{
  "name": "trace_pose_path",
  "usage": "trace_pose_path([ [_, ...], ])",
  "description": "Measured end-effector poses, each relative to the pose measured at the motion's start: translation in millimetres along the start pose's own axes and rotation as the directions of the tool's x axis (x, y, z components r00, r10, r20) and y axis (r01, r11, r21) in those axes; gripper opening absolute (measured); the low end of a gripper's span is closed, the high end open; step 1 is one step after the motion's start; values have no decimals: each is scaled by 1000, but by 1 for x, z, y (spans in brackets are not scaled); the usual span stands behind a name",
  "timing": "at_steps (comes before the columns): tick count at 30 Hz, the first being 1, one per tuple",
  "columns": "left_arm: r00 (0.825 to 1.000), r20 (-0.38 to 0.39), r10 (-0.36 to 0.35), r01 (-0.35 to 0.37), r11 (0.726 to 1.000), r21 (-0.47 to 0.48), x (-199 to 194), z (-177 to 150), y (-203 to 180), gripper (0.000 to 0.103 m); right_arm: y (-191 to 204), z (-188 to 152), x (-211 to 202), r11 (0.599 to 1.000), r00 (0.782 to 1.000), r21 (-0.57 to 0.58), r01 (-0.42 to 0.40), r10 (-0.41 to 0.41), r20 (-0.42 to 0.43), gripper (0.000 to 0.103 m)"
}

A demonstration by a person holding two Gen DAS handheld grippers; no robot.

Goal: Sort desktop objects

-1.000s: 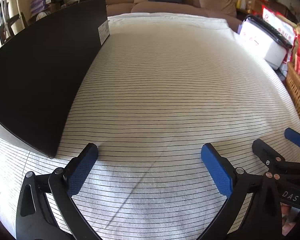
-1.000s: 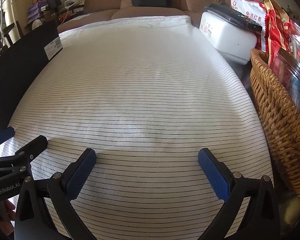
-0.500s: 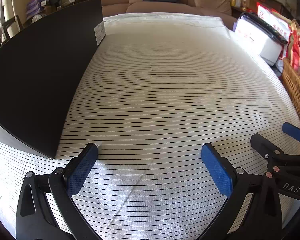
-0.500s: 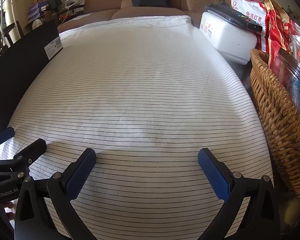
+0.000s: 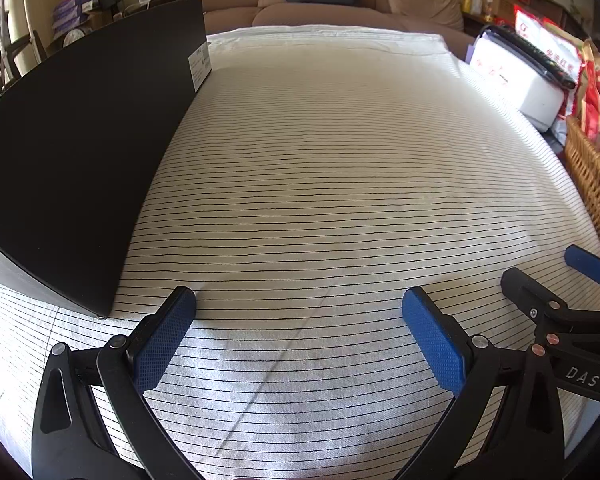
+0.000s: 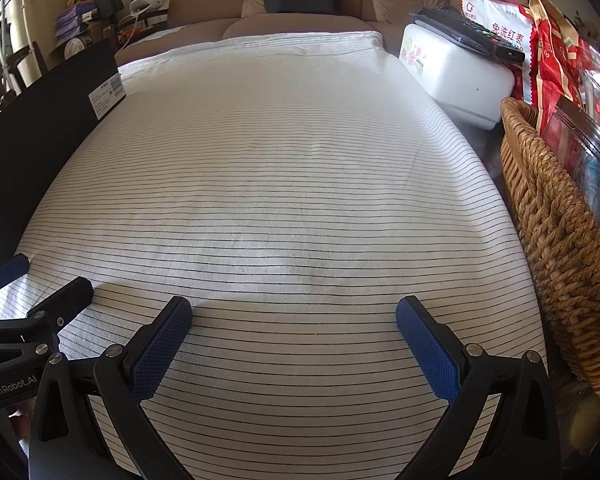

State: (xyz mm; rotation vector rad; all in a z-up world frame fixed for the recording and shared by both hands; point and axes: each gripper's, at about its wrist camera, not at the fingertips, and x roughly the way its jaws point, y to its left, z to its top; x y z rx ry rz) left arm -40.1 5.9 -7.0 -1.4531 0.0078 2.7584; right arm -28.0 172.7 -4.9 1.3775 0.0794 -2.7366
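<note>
Both grippers hover side by side over the striped cloth (image 5: pixel 320 160) covering the table. The left gripper (image 5: pixel 299 334) has its jaws spread wide with nothing between them, same deal with the right gripper (image 6: pixel 294 334). The stretch of cloth in front is bare. A flat black box (image 5: pixel 72 152) with a white label lies just beside the left gripper, along the left edge. On the right edge sit a white container (image 6: pixel 460 72) with remotes on top, red snack bags (image 6: pixel 548 44) and a wicker basket (image 6: pixel 556 232), all much clearer from the right wrist view. A brown sofa (image 6: pixel 300 0) sits behind.
</note>
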Motion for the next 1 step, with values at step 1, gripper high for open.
trace_pose_path([
  [1, 1000, 0, 0, 0, 1000, 0, 0, 0, 0, 103, 0, 0, 0, 1000, 1000, 0, 0, 0, 0, 103],
])
